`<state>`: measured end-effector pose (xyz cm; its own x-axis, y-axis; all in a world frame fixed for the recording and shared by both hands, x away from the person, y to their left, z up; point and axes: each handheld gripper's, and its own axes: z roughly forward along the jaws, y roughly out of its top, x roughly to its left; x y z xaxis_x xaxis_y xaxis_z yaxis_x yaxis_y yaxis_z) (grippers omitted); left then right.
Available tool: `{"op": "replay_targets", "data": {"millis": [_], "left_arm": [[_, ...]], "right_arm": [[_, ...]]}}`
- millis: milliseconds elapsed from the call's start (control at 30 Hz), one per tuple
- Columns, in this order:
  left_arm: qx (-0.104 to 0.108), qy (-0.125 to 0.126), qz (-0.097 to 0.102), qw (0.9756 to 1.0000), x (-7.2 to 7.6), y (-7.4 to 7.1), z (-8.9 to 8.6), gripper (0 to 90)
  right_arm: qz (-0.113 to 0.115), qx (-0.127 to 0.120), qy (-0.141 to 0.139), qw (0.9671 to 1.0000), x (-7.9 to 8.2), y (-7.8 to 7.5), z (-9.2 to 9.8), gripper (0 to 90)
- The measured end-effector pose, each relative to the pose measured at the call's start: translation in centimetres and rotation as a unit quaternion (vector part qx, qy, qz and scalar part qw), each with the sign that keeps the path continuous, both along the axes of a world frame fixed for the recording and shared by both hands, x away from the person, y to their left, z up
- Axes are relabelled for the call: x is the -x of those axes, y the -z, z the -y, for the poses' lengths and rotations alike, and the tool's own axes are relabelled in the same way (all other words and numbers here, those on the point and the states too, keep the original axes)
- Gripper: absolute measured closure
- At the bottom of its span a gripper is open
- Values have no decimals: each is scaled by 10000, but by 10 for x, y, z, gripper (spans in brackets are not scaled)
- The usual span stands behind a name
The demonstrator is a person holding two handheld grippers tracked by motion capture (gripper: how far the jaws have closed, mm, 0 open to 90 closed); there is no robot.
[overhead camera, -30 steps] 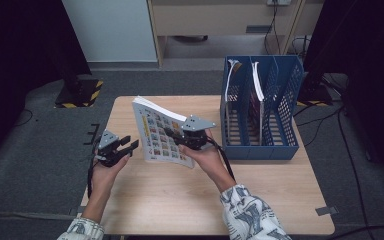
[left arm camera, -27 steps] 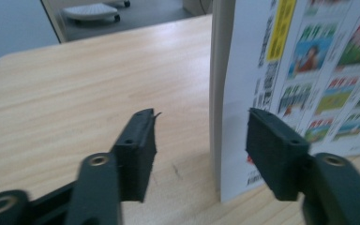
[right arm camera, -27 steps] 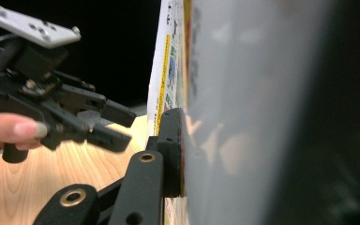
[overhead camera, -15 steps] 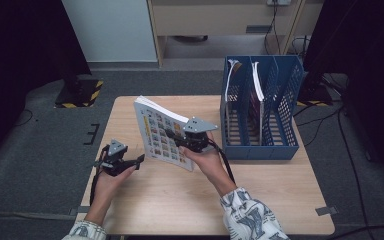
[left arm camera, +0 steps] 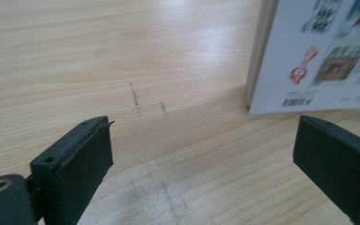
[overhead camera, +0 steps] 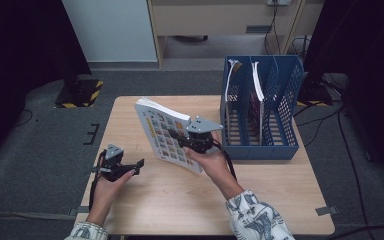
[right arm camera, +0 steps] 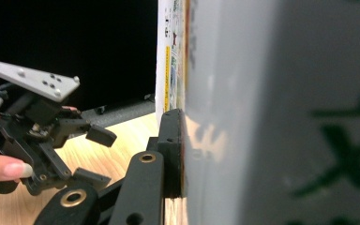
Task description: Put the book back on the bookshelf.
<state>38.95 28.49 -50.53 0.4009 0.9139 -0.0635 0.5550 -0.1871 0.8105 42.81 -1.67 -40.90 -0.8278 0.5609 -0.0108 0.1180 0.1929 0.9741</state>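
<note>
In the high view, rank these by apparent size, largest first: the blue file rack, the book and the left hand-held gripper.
1. Blue file rack, by far the largest.
2. Book, held tilted by the right hand-held gripper; clearly smaller than the rack.
3. Left hand-held gripper, smallest, jaws open.

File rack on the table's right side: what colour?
Blue: the perforated plastic file rack with upright dividers shows best in the high view.

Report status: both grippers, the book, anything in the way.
Right gripper shut on the book, held tilted above the table. Left gripper just opened, nothing between jaws. Blue file rack at right; path looks clear.
</note>
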Motion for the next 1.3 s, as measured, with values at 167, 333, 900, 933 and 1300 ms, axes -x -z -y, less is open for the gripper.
{"op": "replay_targets", "data": {"millis": [167, 333, 900, 933, 1300], "left_arm": [[-84, 54, -28, 9999, -4, 2, 5, 52], [-101, 70, 8, 9999, -4, 1, 4, 51], [-245, 111, -132, 9996, -10, 7, 10, 55], [-245, 111, -132, 9996, -10, 7, 10, 56], [-348, 182, -325, 9987, -11, 12, 13, 57]], "right_arm": [[29, -81, 53, 9999, -1, -1, 9, 739], [13, -148, 125, 9998, -1, -2, 15, 739], [172, -222, 236, 9993, 11, -14, 29, 739], [172, -222, 236, 9993, 11, -14, 29, 739], [202, -320, 314, 9988, 12, -19, 38, 738]]}}
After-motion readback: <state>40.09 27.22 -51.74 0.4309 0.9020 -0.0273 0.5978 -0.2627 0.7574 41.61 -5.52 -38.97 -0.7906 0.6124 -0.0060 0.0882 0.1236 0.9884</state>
